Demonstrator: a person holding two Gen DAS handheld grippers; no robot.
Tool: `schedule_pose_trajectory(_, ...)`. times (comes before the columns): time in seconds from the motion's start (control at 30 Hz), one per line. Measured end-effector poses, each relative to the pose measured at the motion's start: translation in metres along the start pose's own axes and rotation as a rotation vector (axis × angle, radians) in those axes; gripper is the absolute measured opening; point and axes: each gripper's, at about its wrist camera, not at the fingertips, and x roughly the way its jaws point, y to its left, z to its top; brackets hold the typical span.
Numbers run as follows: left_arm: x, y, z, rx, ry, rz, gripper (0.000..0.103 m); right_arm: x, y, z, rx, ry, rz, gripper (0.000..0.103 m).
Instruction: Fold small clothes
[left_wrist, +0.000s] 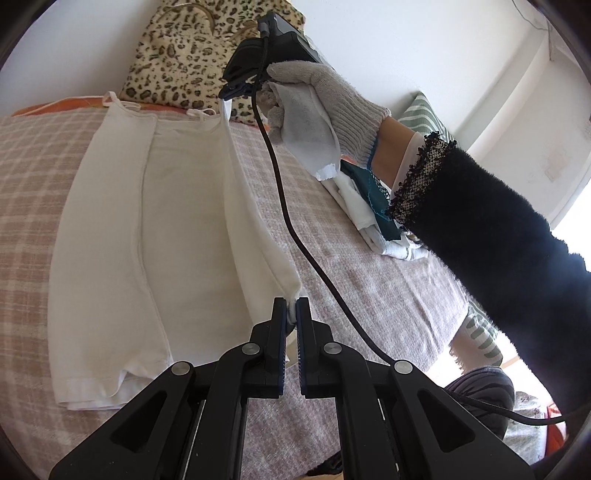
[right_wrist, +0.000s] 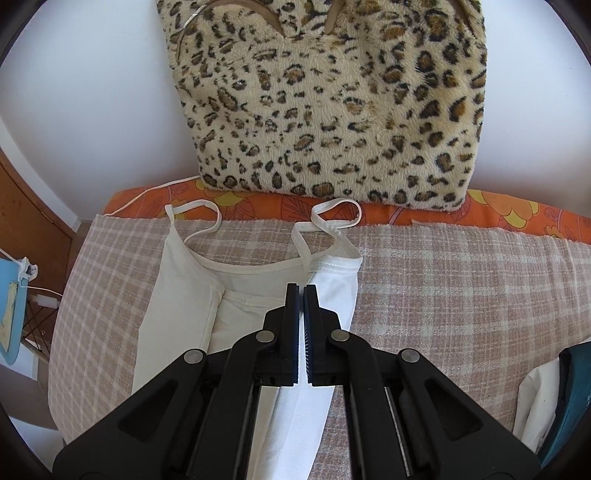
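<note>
Left wrist view: the left tool (left_wrist: 294, 308) is closed on the bottom corner of the white camisole (left_wrist: 177, 221), pinching a small bunch of hem between its pads. The camisole lies lengthwise on the checked blanket (left_wrist: 369, 288) covering the bed, its left side already turned in along a long straight crease, its right edge lifted off the blanket and drawn taut up to the right tool (left_wrist: 236, 90), which a gloved hand (left_wrist: 317, 99) holds at the top corner. Bare blanket lies on either side of the garment; to the right, a small pile of clothes (left_wrist: 369, 218) sits near the bed's edge under the black sleeve.

Right wrist view: the right tool (right_wrist: 301, 295) has its pads pressed together on the raised white fold of the camisole (right_wrist: 184, 280), just below the neckline. Both straps loop toward the orange floral edge (right_wrist: 258, 201) of the bed, where a leopard-print bag (right_wrist: 332, 110) stands against the wall. Open blanket (right_wrist: 461, 280) stretches to the right.
</note>
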Motion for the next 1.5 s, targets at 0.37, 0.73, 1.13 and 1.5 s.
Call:
schedule_pose_trajectory(0.37, -0.014, 0.031, -0.006, -0.076, -0.013, 0.045, 0.004, 0.023, 0.044, -0.001, -0.039, 0.021, -0.009, 0.003)
schedule_pose_trajectory(0.73, -0.011, 0.053, -0.014, -0.110, 0.017, 0.101, 0.004, 0.056, 0.067, -0.009, -0.057, 0.063, -0.023, 0.003)
schedule_pose_trajectory(1.13, -0.023, 0.077, -0.016, -0.194, 0.018, 0.159, 0.008, 0.045, 0.083, -0.010, -0.073, 0.051, 0.047, 0.031)
schedule_pose_trajectory(1.5, -0.021, 0.081, -0.014, -0.226, 0.056, 0.147, 0.044, -0.017, 0.059, -0.041, -0.042, 0.000, 0.096, 0.032)
